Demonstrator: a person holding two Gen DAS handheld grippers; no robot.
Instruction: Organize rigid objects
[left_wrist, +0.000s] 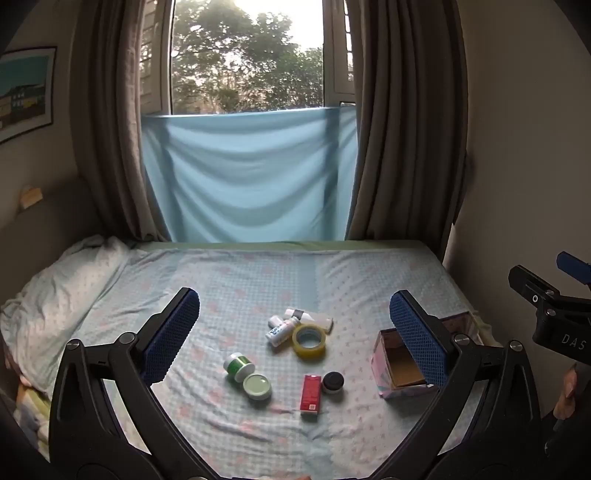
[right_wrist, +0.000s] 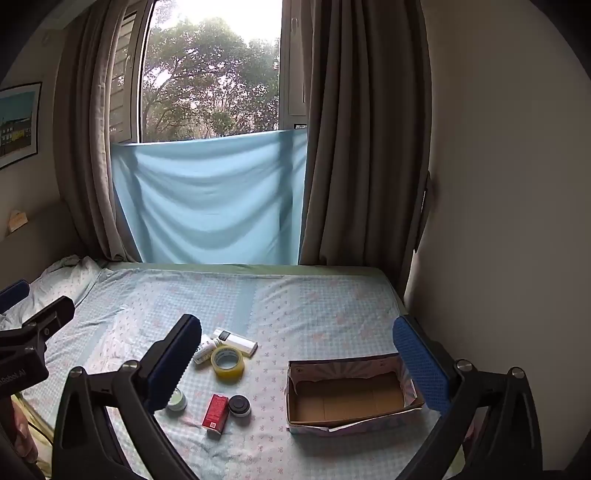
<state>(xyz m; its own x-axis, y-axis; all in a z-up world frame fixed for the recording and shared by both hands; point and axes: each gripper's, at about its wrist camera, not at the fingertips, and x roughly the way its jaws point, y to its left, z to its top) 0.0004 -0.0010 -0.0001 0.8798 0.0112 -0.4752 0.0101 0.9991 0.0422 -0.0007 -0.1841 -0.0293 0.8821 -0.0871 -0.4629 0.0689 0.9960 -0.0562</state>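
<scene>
Several small items lie on the bed: a red box (left_wrist: 310, 392) (right_wrist: 215, 412), a black-lidded jar (left_wrist: 333, 382) (right_wrist: 239, 405), a green jar (left_wrist: 239, 366) with a pale green lid (left_wrist: 257, 386) (right_wrist: 176, 400), a yellow tape roll (left_wrist: 309, 340) (right_wrist: 227, 361), a small white bottle (left_wrist: 282, 329) (right_wrist: 203, 350) and a white tube (left_wrist: 310, 317) (right_wrist: 236, 341). An open, empty cardboard box (left_wrist: 402, 369) (right_wrist: 351, 400) sits to their right. My left gripper (left_wrist: 295, 338) is open and empty above the items. My right gripper (right_wrist: 297, 365) is open and empty, near the box.
A pillow (left_wrist: 62, 295) lies at the bed's left. Curtains (right_wrist: 365, 147) and a blue cloth (left_wrist: 251, 177) hang at the window beyond the bed. A wall (right_wrist: 498, 221) bounds the right side. The right gripper's body (left_wrist: 550, 310) shows at the left view's right edge.
</scene>
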